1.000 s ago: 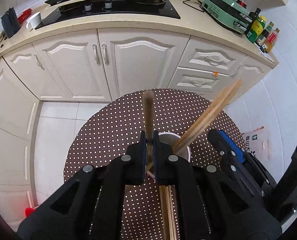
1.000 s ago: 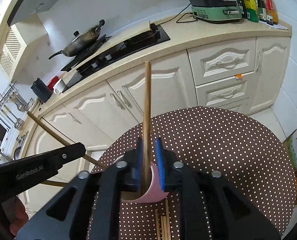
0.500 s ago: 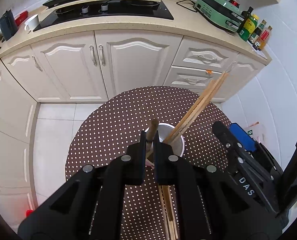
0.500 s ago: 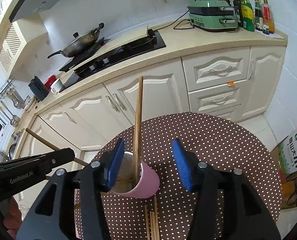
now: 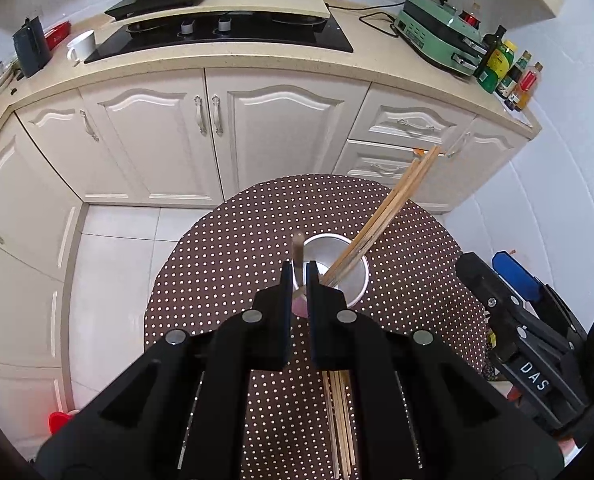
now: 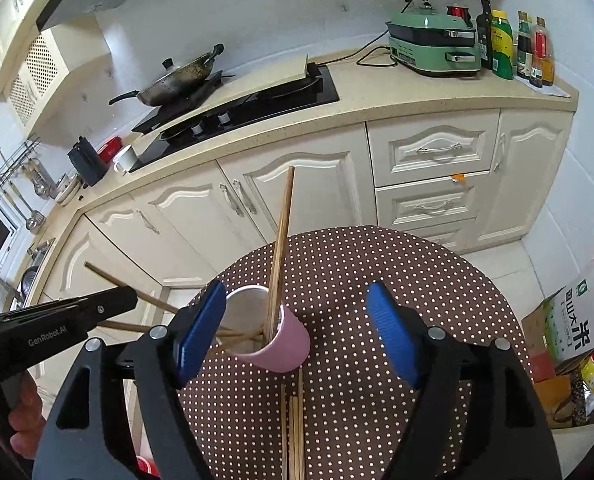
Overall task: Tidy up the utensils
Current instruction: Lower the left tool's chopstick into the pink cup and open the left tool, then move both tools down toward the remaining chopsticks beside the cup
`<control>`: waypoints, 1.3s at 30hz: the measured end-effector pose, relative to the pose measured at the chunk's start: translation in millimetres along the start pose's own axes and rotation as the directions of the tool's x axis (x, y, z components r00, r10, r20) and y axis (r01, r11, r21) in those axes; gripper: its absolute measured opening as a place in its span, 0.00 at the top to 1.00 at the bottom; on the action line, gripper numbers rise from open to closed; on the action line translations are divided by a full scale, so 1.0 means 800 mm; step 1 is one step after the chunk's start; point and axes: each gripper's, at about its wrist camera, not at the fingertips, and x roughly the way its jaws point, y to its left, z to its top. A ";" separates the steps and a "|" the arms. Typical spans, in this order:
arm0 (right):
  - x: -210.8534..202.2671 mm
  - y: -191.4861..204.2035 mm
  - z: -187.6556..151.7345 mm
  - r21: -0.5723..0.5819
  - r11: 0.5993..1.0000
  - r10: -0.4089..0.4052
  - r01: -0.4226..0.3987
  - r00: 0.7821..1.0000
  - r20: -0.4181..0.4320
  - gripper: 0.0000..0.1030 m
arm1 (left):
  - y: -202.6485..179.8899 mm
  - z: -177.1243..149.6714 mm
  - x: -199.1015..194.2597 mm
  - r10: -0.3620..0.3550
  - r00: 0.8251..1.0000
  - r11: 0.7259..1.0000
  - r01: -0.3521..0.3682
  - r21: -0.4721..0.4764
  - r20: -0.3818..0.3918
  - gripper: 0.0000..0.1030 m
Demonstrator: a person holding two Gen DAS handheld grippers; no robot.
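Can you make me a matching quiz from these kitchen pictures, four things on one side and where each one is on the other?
Things:
1. pink cup
2. wok
3. green cooker
4. loose chopsticks

Places:
A. on the counter beside the bottles
B. lying flat on the dotted table
C. on the stove
D. standing on the dotted table, holding chopsticks

Pairs: 1-D, 2-C, 3-A, 4-B
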 end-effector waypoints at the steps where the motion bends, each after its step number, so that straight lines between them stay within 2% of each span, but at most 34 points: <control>1: -0.003 -0.001 -0.001 0.003 1.000 -0.001 0.001 1.000 -0.003 0.31 | 0.000 -0.002 -0.004 0.002 1.000 1.000 -0.001 -0.006 0.005 0.93; 6: -0.016 -0.002 -0.004 -0.003 1.000 0.009 -0.009 1.000 -0.006 0.29 | -0.001 -0.014 -0.025 0.015 0.999 1.000 -0.015 0.000 0.039 0.93; 8: -0.023 -0.002 -0.006 -0.009 1.000 0.006 -0.006 1.000 0.001 0.20 | -0.001 -0.018 -0.032 0.018 0.999 1.000 -0.018 0.003 0.043 0.93; 14: -0.048 0.001 -0.007 -0.047 0.999 -0.001 0.002 1.000 0.025 0.17 | -0.001 -0.034 -0.053 0.037 0.997 0.999 -0.037 -0.004 0.067 0.93; 15: -0.053 0.001 -0.008 -0.047 0.999 0.002 -0.001 1.000 0.027 0.14 | -0.001 -0.037 -0.057 0.040 0.997 0.999 -0.040 -0.005 0.072 0.89; 17: -0.063 0.000 -0.010 -0.040 0.999 0.026 -0.025 0.999 0.031 0.10 | -0.001 -0.044 -0.069 0.036 0.994 0.999 -0.036 -0.007 0.102 0.54; 18: -0.068 0.000 -0.011 -0.040 0.999 0.035 -0.033 0.999 0.034 0.10 | -0.001 -0.047 -0.076 0.038 0.991 0.999 -0.037 -0.010 0.127 0.32; 19: -0.075 0.002 -0.012 -0.045 0.998 0.041 -0.040 0.998 0.037 0.10 | -0.002 -0.052 -0.087 0.052 0.984 0.999 -0.051 -0.013 0.168 0.31; 21: -0.085 0.006 -0.013 -0.060 0.997 0.050 -0.047 0.998 0.043 0.10 | -0.003 -0.056 -0.094 0.078 0.982 0.997 -0.078 -0.005 0.172 0.31; 29: -0.124 0.019 -0.023 -0.121 0.991 0.066 -0.056 0.995 0.077 0.09 | -0.013 -0.086 -0.136 0.101 0.969 0.994 -0.105 0.007 0.226 0.30; 39: -0.147 0.019 -0.041 -0.156 0.986 0.069 -0.054 0.994 0.089 0.08 | -0.026 -0.115 -0.156 0.110 0.965 0.994 -0.111 -0.009 0.239 0.25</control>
